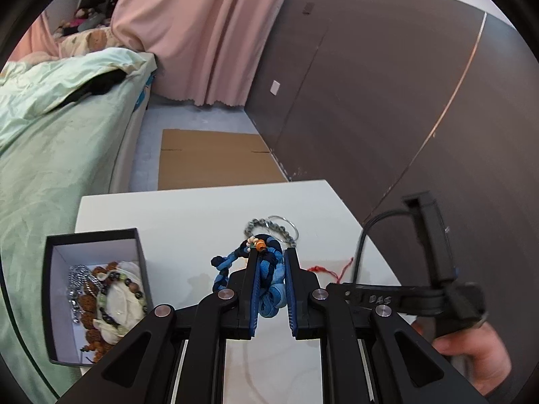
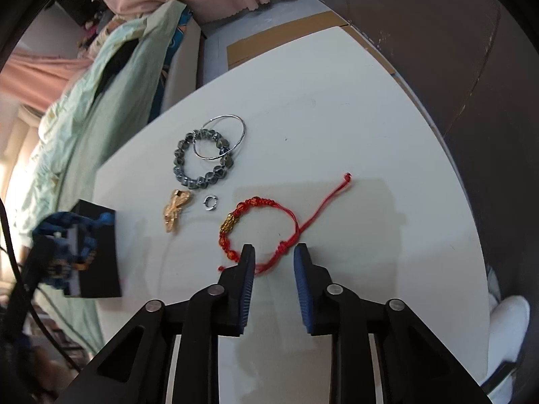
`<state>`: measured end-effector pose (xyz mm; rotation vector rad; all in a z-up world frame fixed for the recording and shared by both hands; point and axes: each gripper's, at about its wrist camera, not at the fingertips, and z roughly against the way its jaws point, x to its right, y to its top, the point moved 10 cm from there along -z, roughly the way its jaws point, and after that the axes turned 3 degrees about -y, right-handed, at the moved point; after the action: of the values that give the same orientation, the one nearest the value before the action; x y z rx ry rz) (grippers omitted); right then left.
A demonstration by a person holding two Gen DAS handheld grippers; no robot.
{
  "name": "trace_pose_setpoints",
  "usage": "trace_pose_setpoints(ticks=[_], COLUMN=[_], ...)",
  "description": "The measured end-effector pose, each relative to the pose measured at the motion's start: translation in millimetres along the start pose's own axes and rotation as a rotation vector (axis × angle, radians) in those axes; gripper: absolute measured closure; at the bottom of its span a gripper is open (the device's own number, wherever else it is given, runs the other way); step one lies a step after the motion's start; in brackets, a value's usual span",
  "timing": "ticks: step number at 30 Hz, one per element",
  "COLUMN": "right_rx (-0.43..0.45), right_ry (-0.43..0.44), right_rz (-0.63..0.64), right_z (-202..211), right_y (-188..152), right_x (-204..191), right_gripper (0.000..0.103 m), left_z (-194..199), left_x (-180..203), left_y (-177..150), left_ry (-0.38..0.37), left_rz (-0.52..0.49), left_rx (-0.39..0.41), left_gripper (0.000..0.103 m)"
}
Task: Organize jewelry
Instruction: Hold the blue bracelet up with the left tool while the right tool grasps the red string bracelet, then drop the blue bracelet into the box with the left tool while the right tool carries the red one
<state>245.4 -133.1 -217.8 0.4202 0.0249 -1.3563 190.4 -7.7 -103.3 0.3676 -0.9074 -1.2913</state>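
A blue braided bracelet (image 1: 266, 279) hangs clamped between the left tongs (image 1: 272, 252). On the white desk (image 2: 337, 101) lie a grey beaded bracelet (image 2: 202, 160), silver bangle (image 2: 220, 138), gold charm (image 2: 175, 210), small ring (image 2: 211, 202) and red cord bracelet (image 2: 259, 229). A black box (image 1: 54, 303) holds more beads.

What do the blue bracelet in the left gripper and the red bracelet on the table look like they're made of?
The blue bracelet looks like braided cord or fabric, matte, in dark and light blue plaits with a few small beads near the top. The red bracelet looks like thin knotted string with glossy reddish beads and a gold-coloured charm, possibly metal.
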Motion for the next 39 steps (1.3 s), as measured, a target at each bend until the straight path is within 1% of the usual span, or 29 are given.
trace_pose_setpoints(ticks=[5,11,12,13,14,16,18,20,24,25,27,33,37,38,39], right_rx=[0.026,0.066,0.075,0.078,0.081,0.079,0.080,0.099,0.159,0.166,0.188,0.248,0.261,0.262,0.264], right_ry=[-0.096,-0.257,-0.266,-0.262,-0.263,-0.258,-0.224,-0.160,-0.017,0.003,0.049,0.140,0.219,0.236,0.249], right_rz=[0.076,0.211,0.227,0.238,0.251,0.248,0.218,0.178,0.118,0.112,0.105,0.121,0.137,0.142,0.148], right_z=[-1,-2,-2,-1,-1,2,6,15,46,49,60,83,87,88,89], right_y=[4,5,4,4,4,4,4,7,12,12,11,9,11,10,9], right_x=[-7,-16,-18,-20,-21,-18,-15,-15,-24,-27,-35,-69,-100,-106,-112], right_gripper=[0.079,0.080,0.085,0.088,0.096,0.096,0.097,0.097,0.097,0.097,0.097,0.097,0.097,0.097,0.097], left_z=[11,19,21,22,24,30,35,42,55,56,60,70,71,68,67], left_x=[-14,-25,-26,-27,-27,-31,-33,-39,-56,-58,-65,-81,-92,-94,-96], left_y=[9,12,12,12,12,12,14,16,18,18,19,17,13,11,9], left_ry=[0.005,0.019,0.022,0.024,0.028,0.032,0.039,0.049,0.069,0.073,0.084,0.102,0.122,0.110,0.096], left_rz=[0.034,0.055,0.057,0.059,0.060,0.060,0.062,0.067,0.099,0.106,0.118,0.142,0.158,0.166,0.169], left_rx=[0.027,0.039,0.041,0.042,0.045,0.051,0.058,0.069,0.085,0.087,0.090,0.092,0.071,0.056,0.050], left_gripper=[0.089,0.089,0.089,0.089,0.089,0.089,0.089,0.089,0.089,0.089,0.089,0.089,0.088,0.085,0.079])
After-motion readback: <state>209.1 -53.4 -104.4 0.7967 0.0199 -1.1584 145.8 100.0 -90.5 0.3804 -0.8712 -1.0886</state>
